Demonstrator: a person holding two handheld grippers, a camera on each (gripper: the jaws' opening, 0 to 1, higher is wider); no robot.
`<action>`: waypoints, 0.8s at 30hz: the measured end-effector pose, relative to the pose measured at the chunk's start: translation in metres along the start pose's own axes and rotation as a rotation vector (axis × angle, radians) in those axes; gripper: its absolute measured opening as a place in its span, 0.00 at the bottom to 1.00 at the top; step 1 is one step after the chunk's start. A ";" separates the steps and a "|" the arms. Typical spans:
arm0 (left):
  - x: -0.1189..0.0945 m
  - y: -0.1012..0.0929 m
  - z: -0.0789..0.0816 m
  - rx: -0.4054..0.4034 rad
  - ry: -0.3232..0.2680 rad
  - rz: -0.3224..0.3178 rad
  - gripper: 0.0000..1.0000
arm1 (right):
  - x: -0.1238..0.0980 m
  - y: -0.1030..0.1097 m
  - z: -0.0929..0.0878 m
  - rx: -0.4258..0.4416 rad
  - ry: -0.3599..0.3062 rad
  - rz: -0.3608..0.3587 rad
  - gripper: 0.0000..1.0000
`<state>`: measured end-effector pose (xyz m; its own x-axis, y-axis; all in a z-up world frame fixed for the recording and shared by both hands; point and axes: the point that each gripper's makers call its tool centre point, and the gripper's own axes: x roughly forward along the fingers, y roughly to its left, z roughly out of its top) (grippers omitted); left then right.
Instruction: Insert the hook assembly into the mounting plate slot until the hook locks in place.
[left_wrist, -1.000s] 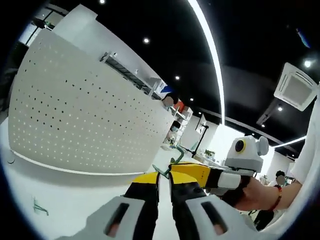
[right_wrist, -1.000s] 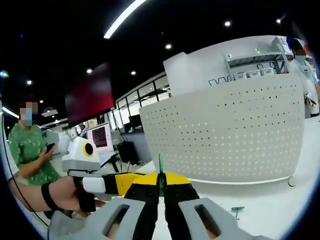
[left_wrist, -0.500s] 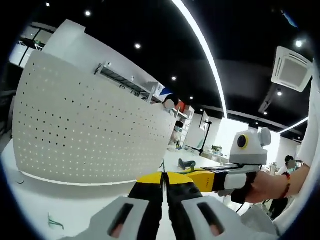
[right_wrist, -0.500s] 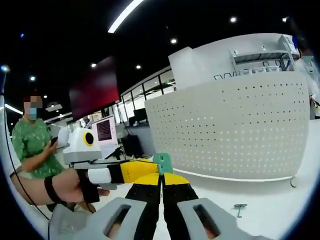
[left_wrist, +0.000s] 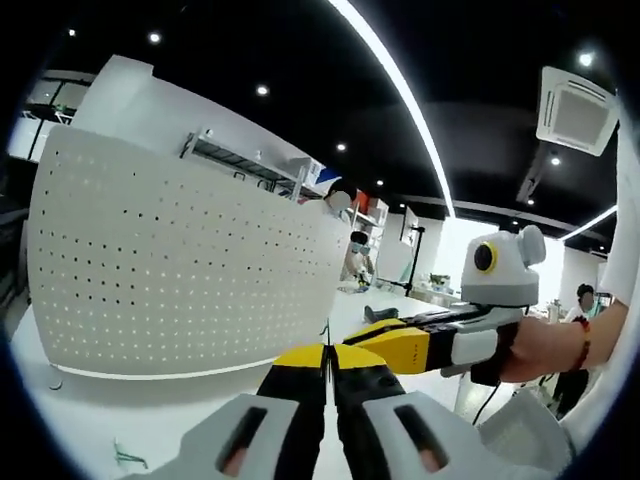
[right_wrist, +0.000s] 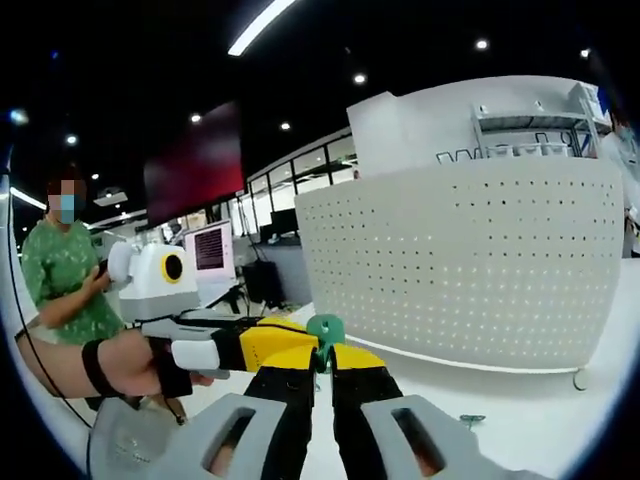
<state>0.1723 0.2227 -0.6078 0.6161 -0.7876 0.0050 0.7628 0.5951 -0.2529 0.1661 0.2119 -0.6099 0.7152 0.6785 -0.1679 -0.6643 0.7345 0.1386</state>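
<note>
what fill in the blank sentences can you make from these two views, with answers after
1. The perforated panel standing on the table is ____ in colour.
2. The small hook part at the right gripper tips is ____.
3. The person standing in the right gripper view wears a ____ top.
4. The left gripper has its jaws ____.

Missing words: white; green; green; shut

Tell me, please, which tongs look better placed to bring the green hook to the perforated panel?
Probably the right tongs: the green hook sits at their tips, facing the white perforated panel. The left tongs look shut on only a thin sliver.
</note>
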 end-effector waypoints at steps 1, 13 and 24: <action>0.000 0.000 0.000 0.004 0.001 -0.001 0.02 | 0.000 -0.001 -0.002 -0.005 0.012 -0.006 0.04; 0.002 -0.004 -0.001 0.099 0.027 -0.003 0.02 | 0.000 -0.004 -0.008 -0.004 0.059 -0.018 0.01; 0.000 -0.003 0.000 0.064 0.010 -0.005 0.03 | -0.002 -0.013 -0.004 -0.056 0.069 -0.054 0.00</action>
<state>0.1702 0.2215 -0.6068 0.6101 -0.7923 -0.0038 0.7773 0.5995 -0.1908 0.1725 0.2010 -0.6155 0.7348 0.6342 -0.2407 -0.6379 0.7667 0.0728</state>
